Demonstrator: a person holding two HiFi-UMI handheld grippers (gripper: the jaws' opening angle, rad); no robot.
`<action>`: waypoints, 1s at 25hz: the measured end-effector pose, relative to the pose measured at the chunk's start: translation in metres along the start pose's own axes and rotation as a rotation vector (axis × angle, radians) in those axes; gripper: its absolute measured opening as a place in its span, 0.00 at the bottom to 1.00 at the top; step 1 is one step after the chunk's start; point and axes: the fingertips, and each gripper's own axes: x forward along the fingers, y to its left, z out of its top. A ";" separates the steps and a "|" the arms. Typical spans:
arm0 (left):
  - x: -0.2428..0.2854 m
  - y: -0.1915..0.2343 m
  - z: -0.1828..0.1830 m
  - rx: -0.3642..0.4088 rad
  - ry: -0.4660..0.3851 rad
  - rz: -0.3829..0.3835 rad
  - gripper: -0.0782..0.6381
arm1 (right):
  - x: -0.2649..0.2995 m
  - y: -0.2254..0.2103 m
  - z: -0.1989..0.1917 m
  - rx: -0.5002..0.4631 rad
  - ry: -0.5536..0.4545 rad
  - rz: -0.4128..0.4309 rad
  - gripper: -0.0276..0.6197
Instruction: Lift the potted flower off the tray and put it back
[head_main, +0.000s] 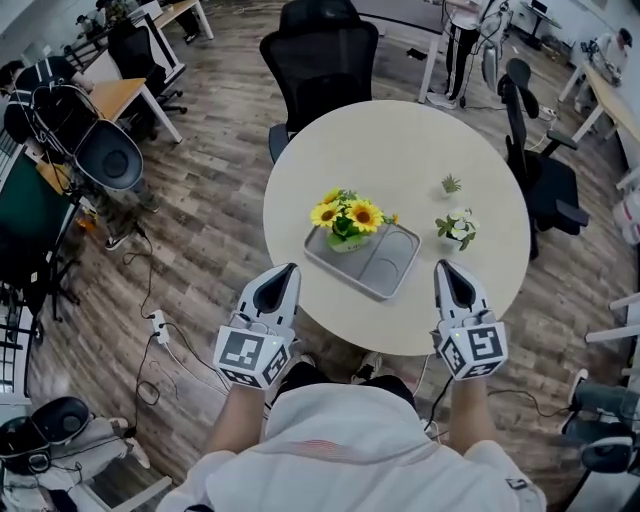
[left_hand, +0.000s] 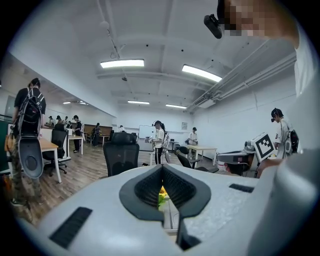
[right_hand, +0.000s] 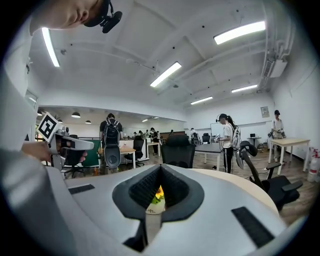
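White shirt fabric (head_main: 350, 465) fills the bottom of the head view, and from it both forearms reach forward, each holding a tool with a marker cube at its back. Left tool (head_main: 290, 269) and right tool (head_main: 442, 265) both sit at the near rim of the round desk (head_main: 400, 140), each narrowing to a single point, apart from each other and short of the tray (head_main: 398, 268), which lies on the desk between them. At the tray's left end stands the potted flower (head_main: 347, 222), upright, its yellow heads above a pale pot. Two smaller plants stand on the desk right of the tray, a white-flowered one (head_main: 458, 228) near it and a tiny green one (head_main: 451, 184) further back. Behind the desk waits a black office chair (head_main: 320, 60). The left gripper view shows that tool's dark pads (left_hand: 145, 187) pressed together at the tips with nothing pinched. A sliver of yellow flower shows far off through the slit below them, and the other tool's marker cube (left_hand: 263, 145) appears at the right. The right gripper view shows the same: pads (right_hand: 175, 187) meeting at the tips, gripping nothing. The flower and its pale pot (right_hand: 152, 207) are visible beyond, through the gap, and the left tool's cube (right_hand: 47, 127) is at the left edge. People stand about the office in the background.
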 end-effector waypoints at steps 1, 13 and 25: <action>0.002 -0.003 0.001 0.002 0.001 0.000 0.12 | 0.000 -0.003 0.000 0.005 0.000 0.003 0.05; -0.001 0.021 0.019 0.008 -0.036 -0.005 0.12 | 0.015 0.021 0.019 -0.007 -0.029 0.064 0.16; -0.006 0.045 0.020 0.000 -0.033 -0.030 0.12 | 0.043 0.047 0.011 0.004 0.041 0.069 0.93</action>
